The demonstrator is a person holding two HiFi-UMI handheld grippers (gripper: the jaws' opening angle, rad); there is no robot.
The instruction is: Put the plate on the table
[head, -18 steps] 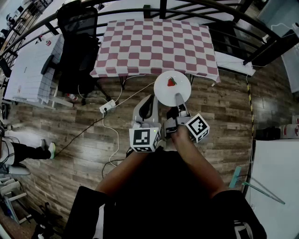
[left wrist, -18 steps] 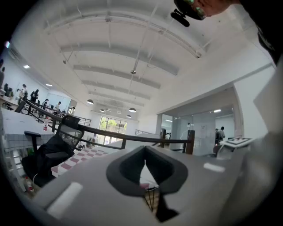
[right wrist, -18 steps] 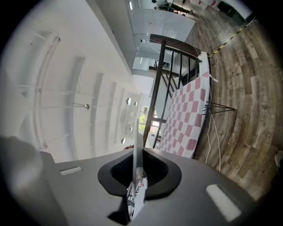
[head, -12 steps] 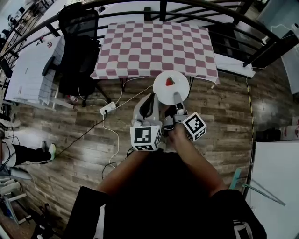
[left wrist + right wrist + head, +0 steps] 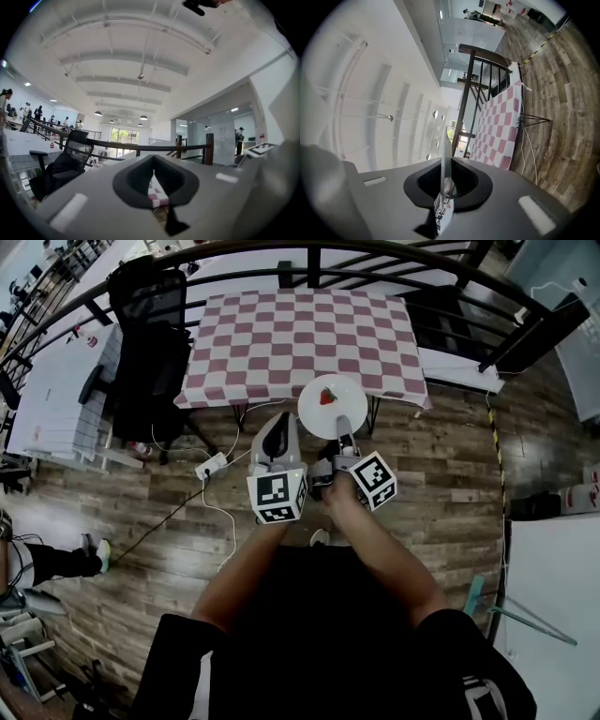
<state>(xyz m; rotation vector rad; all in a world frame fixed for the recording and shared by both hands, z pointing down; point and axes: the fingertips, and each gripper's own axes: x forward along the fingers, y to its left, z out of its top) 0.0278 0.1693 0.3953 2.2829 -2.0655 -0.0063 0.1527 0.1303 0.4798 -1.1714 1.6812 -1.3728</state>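
Observation:
A white round plate (image 5: 336,409) with a small red item (image 5: 326,397) on it hangs level over the near edge of the table with the red-and-white checked cloth (image 5: 300,334). My right gripper (image 5: 343,433) is shut on the plate's near rim. In the right gripper view the plate (image 5: 444,154) shows edge-on, pinched between the jaws, with the checked table (image 5: 501,124) beyond it. My left gripper (image 5: 276,440) sits just left of the plate, shut and holding nothing. In the left gripper view only a thin slit shows between its jaws (image 5: 153,177).
A black office chair (image 5: 150,329) stands at the table's left end. A dark curved railing (image 5: 309,251) runs behind the table. A power strip with cables (image 5: 208,468) lies on the wooden floor. White tables stand at far left (image 5: 56,381) and lower right (image 5: 553,587).
Both grippers and the plate have moved forward toward the checked table; the plate's far rim now overlaps the table's near edge. The grip on the plate is unchanged.

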